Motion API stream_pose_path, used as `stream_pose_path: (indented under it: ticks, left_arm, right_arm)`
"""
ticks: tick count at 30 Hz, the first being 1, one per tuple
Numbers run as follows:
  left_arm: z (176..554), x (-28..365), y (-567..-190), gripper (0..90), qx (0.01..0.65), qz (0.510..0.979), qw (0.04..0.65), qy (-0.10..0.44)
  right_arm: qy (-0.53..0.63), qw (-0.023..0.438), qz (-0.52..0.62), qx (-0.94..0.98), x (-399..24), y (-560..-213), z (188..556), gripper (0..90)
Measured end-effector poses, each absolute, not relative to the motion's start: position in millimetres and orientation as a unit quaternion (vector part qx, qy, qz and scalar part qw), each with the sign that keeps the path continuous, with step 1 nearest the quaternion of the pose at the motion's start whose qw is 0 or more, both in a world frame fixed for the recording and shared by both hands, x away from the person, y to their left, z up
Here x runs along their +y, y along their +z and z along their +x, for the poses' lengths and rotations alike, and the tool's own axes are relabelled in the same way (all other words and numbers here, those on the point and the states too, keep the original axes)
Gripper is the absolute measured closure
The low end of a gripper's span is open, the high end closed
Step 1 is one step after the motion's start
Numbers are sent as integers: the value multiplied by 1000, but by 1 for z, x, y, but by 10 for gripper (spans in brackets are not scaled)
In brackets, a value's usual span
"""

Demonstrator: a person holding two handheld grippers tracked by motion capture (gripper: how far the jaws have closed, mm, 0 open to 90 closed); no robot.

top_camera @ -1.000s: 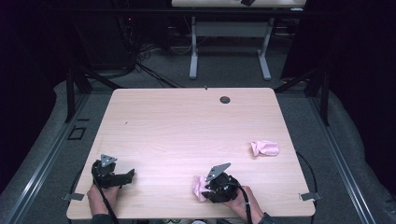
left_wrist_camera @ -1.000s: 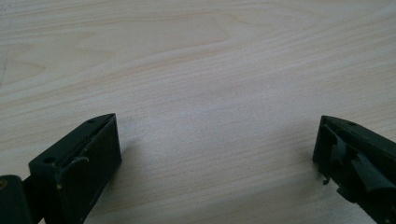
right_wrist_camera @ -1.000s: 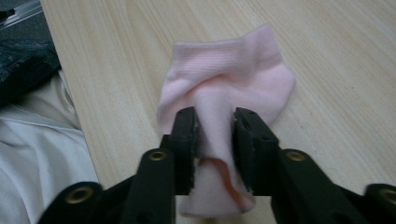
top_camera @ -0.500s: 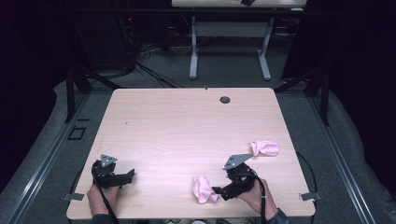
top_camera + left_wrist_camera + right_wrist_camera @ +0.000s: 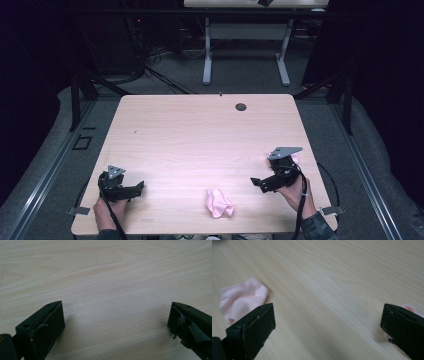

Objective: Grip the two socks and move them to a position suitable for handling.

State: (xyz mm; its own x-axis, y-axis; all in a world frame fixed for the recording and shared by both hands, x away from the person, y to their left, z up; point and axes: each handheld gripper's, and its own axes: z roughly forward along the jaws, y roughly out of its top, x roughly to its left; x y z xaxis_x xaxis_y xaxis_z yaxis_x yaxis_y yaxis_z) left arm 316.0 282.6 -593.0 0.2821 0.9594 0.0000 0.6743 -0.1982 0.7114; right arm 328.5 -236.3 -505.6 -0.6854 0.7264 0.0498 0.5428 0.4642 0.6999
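Item one: our left gripper (image 5: 135,188), jaws wide and empty, near-left on the counter (image 5: 200,135). Item two: crumpled pink cloth (image 5: 219,203), lying loose at the near edge. Item three: our right gripper (image 5: 257,183), jaws just opened wide, nothing between them; a second pink cloth (image 5: 295,158) lies just behind it, nearest this hand.

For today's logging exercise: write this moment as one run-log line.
right gripper: open, just released | pink cloth: on table | left gripper: open, resting

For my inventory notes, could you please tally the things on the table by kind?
Pink cloth pieces: 2, one crumpled near the front edge, one partly hidden behind the right gripper
Handheld grippers: 2, left and right
Total: 4
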Motion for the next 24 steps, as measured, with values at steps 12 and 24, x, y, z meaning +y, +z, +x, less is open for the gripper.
stream_pose_path:
  ticks: [12, 24]
  left_arm:
    - [316, 283, -593, 8, 553, 739, 310, 231]
    - [316, 283, -593, 8, 553, 738, 310, 231]
  right_arm:
    - [342, 143, 469, 801, -292, -517, 375, 0]
    - [289, 143, 521, 790, -309, -544, 407, 198]
